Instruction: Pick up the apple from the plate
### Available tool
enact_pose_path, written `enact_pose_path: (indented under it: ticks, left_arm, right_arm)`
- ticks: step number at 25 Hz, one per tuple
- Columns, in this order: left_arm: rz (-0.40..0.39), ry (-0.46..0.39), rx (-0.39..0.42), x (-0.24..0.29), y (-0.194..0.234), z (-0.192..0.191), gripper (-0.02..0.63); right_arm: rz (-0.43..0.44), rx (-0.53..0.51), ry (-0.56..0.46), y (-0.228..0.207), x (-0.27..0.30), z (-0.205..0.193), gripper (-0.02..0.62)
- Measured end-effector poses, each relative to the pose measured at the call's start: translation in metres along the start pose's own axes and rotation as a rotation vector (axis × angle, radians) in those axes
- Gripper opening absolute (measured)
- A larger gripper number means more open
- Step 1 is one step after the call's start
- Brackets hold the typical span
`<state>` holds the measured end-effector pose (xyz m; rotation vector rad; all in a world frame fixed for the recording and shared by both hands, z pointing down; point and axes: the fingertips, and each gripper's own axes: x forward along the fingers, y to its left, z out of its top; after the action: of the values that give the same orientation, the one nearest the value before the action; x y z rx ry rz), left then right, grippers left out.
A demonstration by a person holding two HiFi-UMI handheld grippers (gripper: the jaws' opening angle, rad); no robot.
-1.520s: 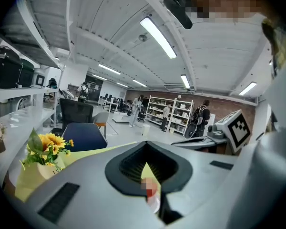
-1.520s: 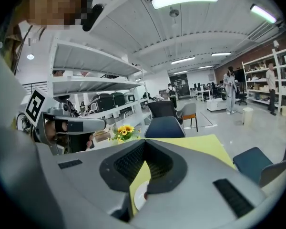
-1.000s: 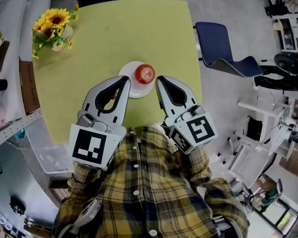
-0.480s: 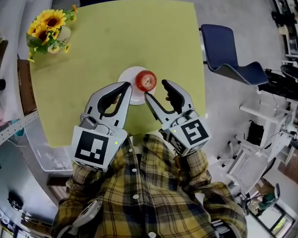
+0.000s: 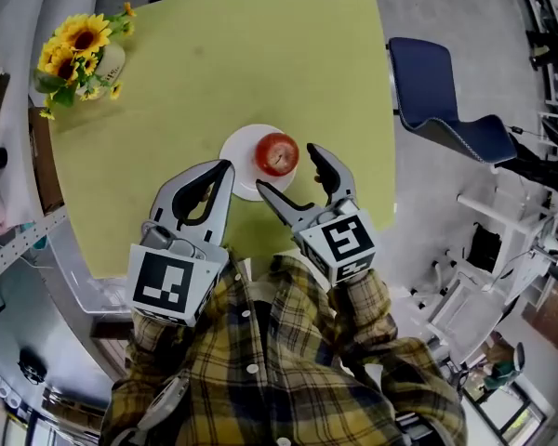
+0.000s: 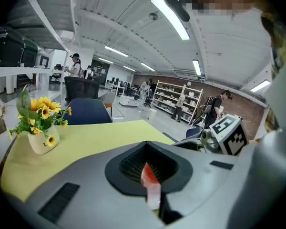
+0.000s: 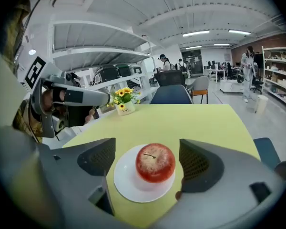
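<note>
Here's the apple (image 5: 277, 153), round, glossy red with pale speckling on top and a short dark stem, sitting on a small white round plate (image 5: 237, 156). The plate lies near the person's edge of the matte yellow-green worktop (image 5: 214, 63).

The right hand-held gripper (image 5: 286, 168) is right at it, jaws opening and spread wide. One grey finger reaches over the plate's near rim and the other stands beside the apple on the right. In the right gripper view the fruit sits squarely between the two black ribbed pads (image 7: 99, 159), with clear space on both sides and no contact. I can't tell whether the lower finger touches the plate.

The left hand-held gripper (image 5: 221, 170) is just to the left of the plate, with its curved grey fingers pressed together at the tips and pinching nothing. In its own view, the closed jaws leave an oval, ribbed black opening that shows only a sliver of red and white.

Both grippers carry cubes with black-and-white square markers. At the worktop's far left corner stand sunflowers (image 5: 79, 45) in a cream pot. A blue padded chair (image 5: 437, 91) sits off the right edge, and a yellow plaid shirt (image 5: 279, 370) fills the foreground.
</note>
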<state>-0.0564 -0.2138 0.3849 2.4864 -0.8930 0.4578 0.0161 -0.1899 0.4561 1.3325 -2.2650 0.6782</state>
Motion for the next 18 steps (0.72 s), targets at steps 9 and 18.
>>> enact_pose_path:
  ticks: [9,18]
  left_arm:
    - [0.039,0.045,-0.041,0.007,0.015,-0.025,0.005]
    - [0.051,0.065,-0.091,0.017,0.027,-0.044,0.005]
  right_arm:
    - [-0.017,-0.041,0.107,-0.013,0.026,-0.039,0.390]
    - [0.015,-0.033,0.136,-0.017,0.051,-0.056,0.390]
